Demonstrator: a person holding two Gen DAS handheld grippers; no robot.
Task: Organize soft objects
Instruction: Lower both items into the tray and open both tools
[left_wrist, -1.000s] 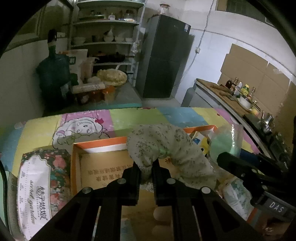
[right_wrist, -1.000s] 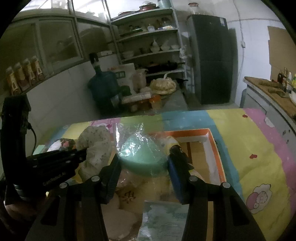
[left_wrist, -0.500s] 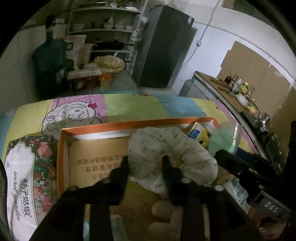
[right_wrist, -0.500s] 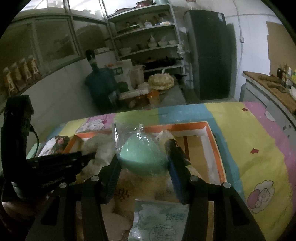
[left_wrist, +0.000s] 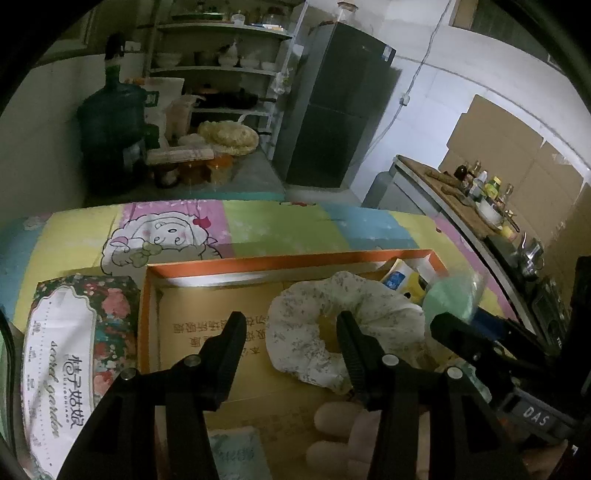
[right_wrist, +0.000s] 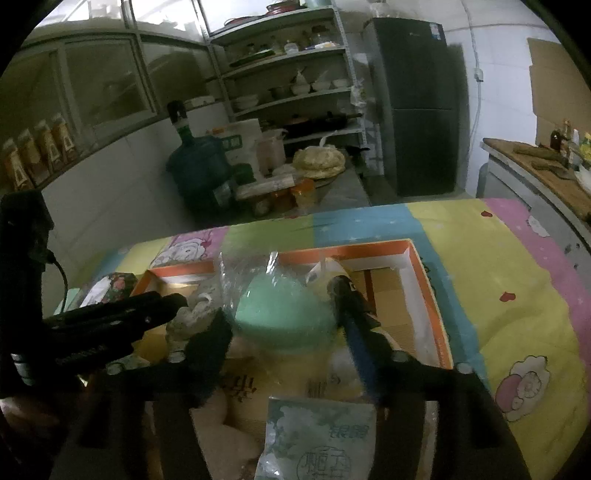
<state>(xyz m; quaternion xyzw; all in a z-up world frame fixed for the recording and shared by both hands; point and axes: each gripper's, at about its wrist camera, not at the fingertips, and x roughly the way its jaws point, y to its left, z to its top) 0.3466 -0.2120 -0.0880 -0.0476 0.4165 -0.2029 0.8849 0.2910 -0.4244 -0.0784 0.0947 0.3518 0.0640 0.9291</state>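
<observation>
A white floral scrunchie (left_wrist: 343, 325) lies inside the orange-rimmed cardboard box (left_wrist: 236, 264). My left gripper (left_wrist: 291, 332) is open over it, one finger at its left edge, the other in its middle hole. My right gripper (right_wrist: 280, 314) is shut on a green soft item in a clear plastic bag (right_wrist: 282, 317), held over the box (right_wrist: 424, 280). The bag also shows in the left wrist view (left_wrist: 448, 301). The scrunchie shows dimly in the right wrist view (right_wrist: 192, 314).
A floral tissue pack (left_wrist: 70, 350) lies left of the box on the cartoon sheet (left_wrist: 280, 225). A tissue packet (right_wrist: 321, 439) and pale soft items (left_wrist: 340, 417) lie at the box's near end. A yellow packet (left_wrist: 402, 277) sits in its far right corner.
My left gripper lowered the scrunchie into the box and opened, letting it go. My right gripper has held the green bag over the box throughout.
</observation>
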